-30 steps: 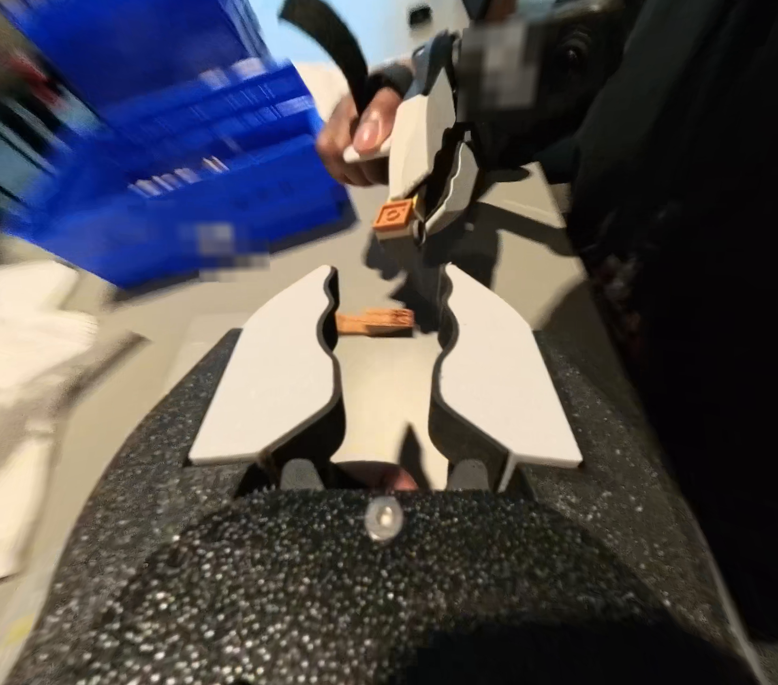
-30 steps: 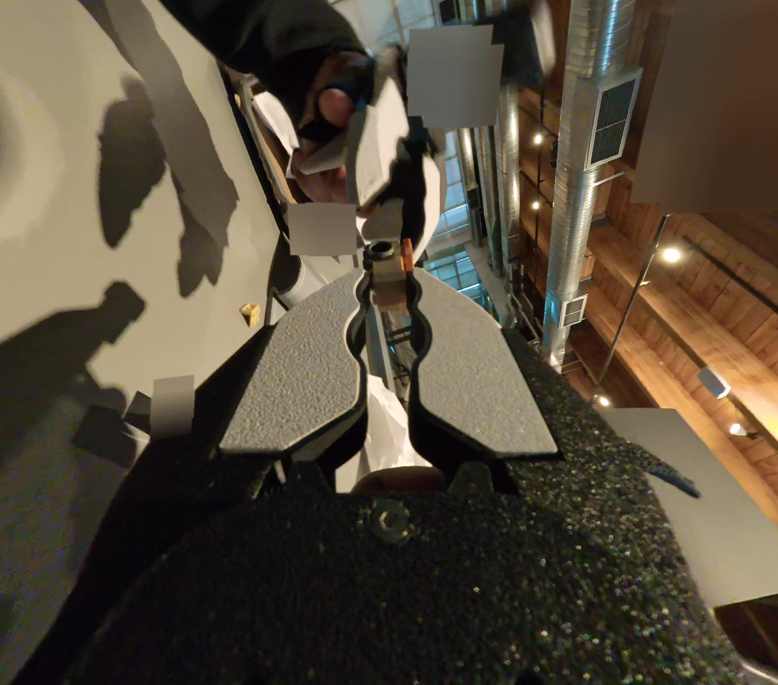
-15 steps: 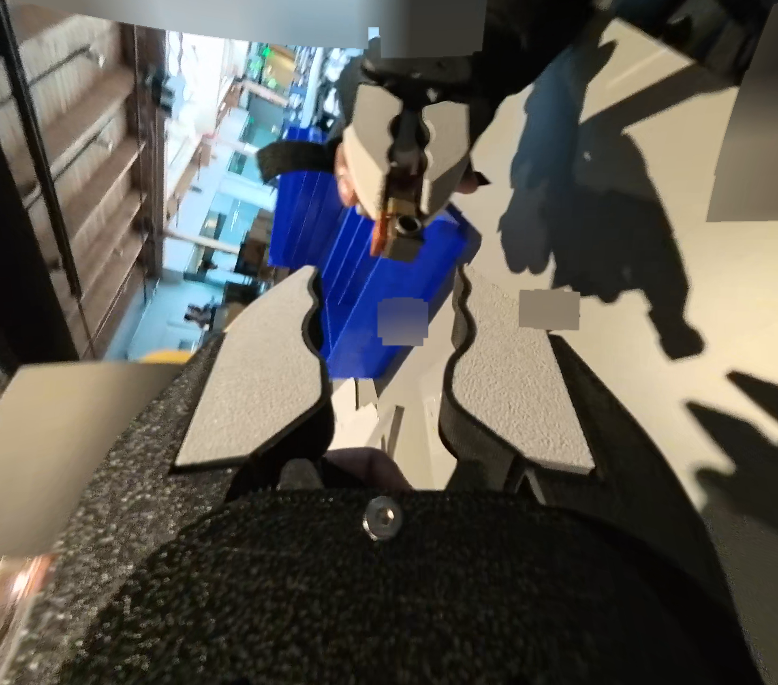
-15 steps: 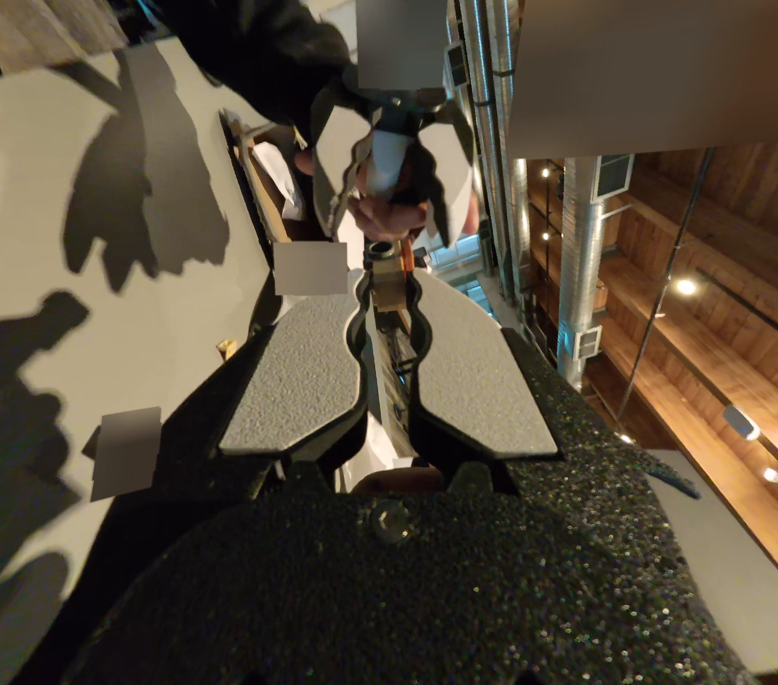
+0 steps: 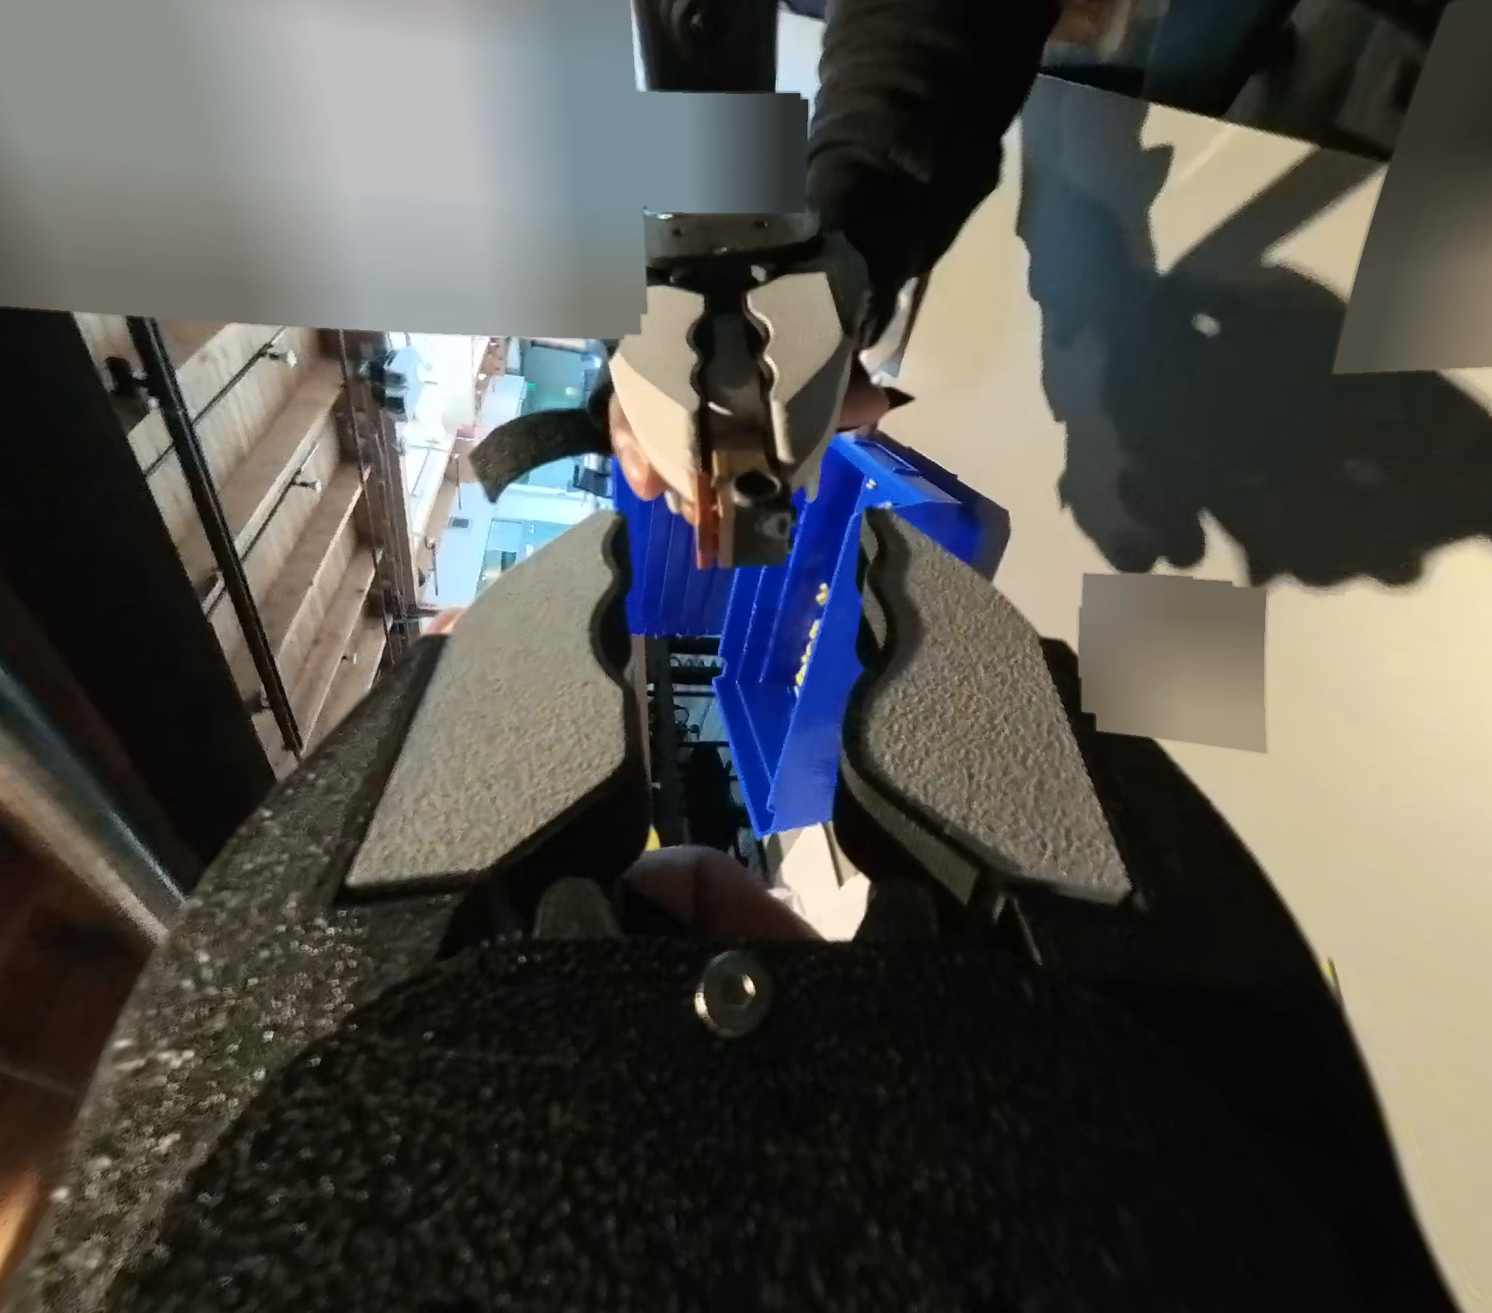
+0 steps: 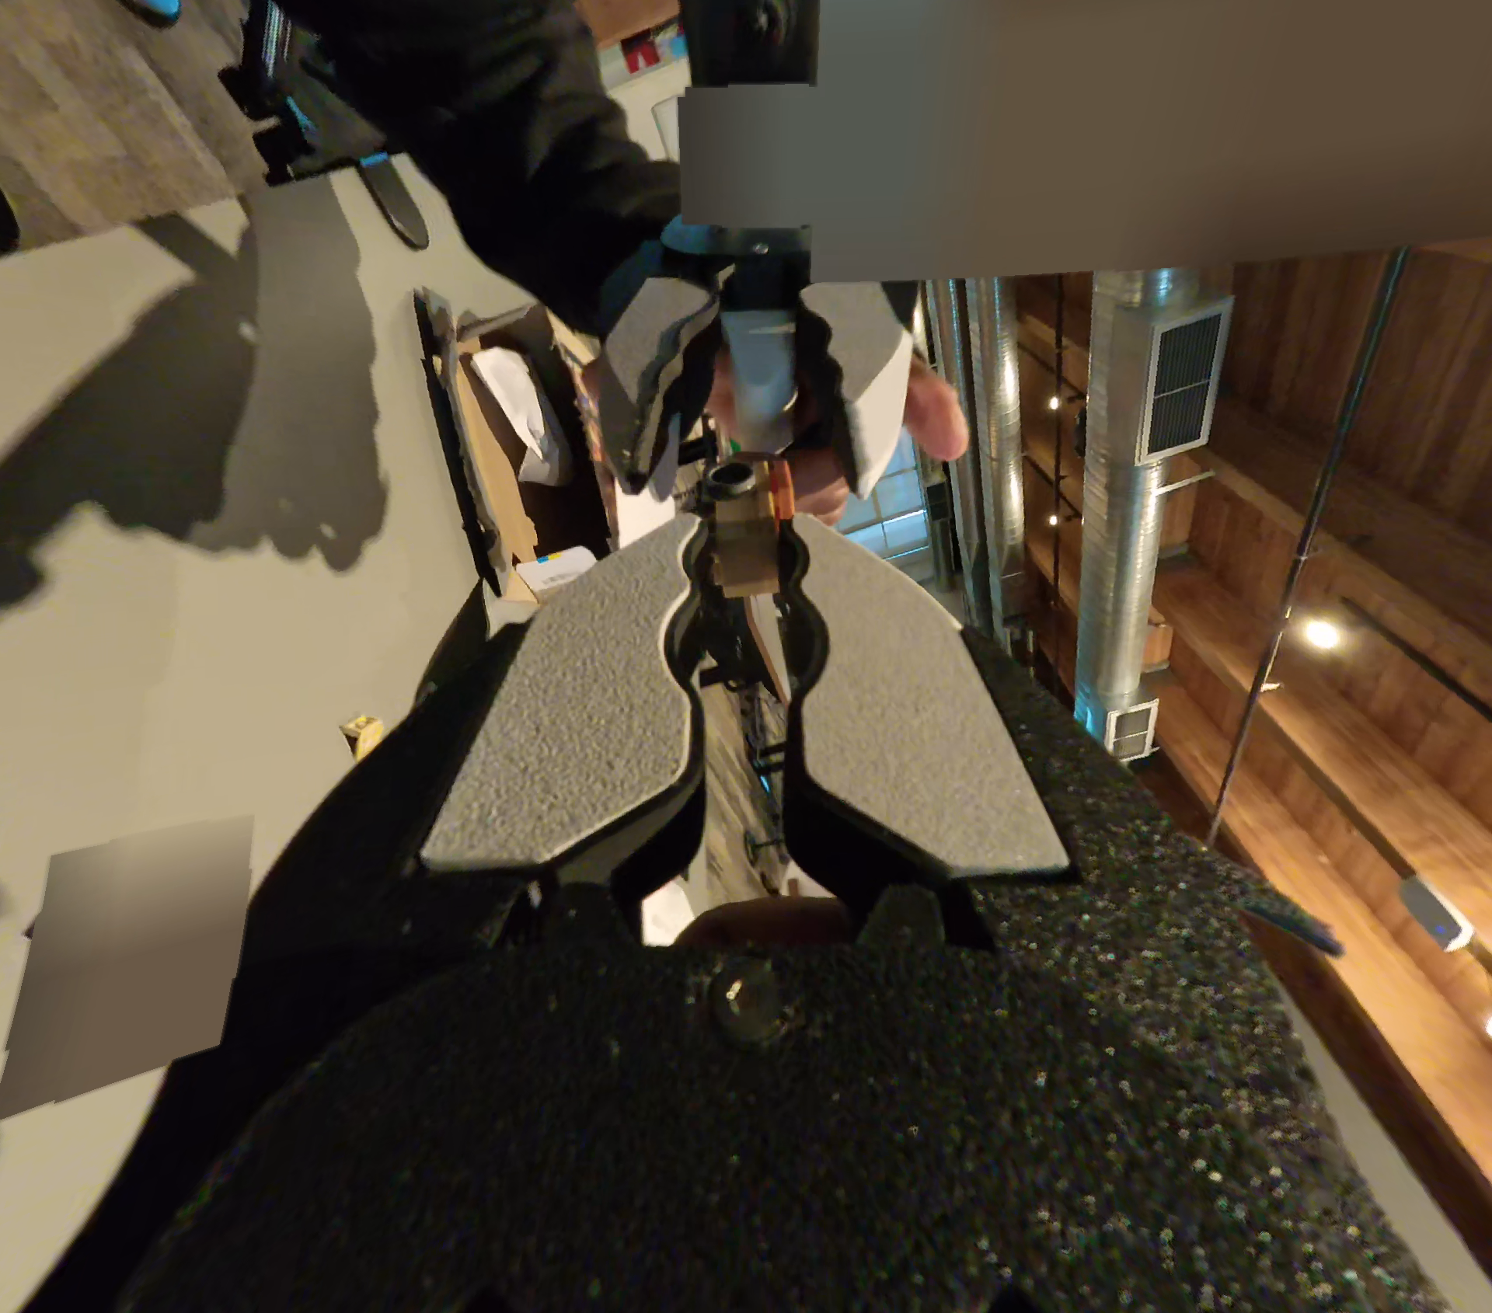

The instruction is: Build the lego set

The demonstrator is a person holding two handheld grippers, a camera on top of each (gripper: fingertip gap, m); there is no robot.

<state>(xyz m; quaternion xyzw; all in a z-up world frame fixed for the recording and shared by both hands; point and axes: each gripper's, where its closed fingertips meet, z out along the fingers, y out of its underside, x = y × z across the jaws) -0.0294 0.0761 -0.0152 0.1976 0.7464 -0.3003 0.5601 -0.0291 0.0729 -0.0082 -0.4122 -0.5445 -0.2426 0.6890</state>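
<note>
Right gripper pinches a small lego piece at its tips: a tan block, a dark round tube on top, a thin orange plate on one side. Left gripper faces it, wide apart and empty, with the piece just ahead between its rough grey fingers. Blue bins and the pale table lie behind.

Wood-panelled wall, silver ducts, perhaps ceiling lamps.

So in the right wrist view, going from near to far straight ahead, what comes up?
Right gripper → lego piece clamped at its tips → left gripper, open and facing back → the hand and black sleeve behind it.
</note>
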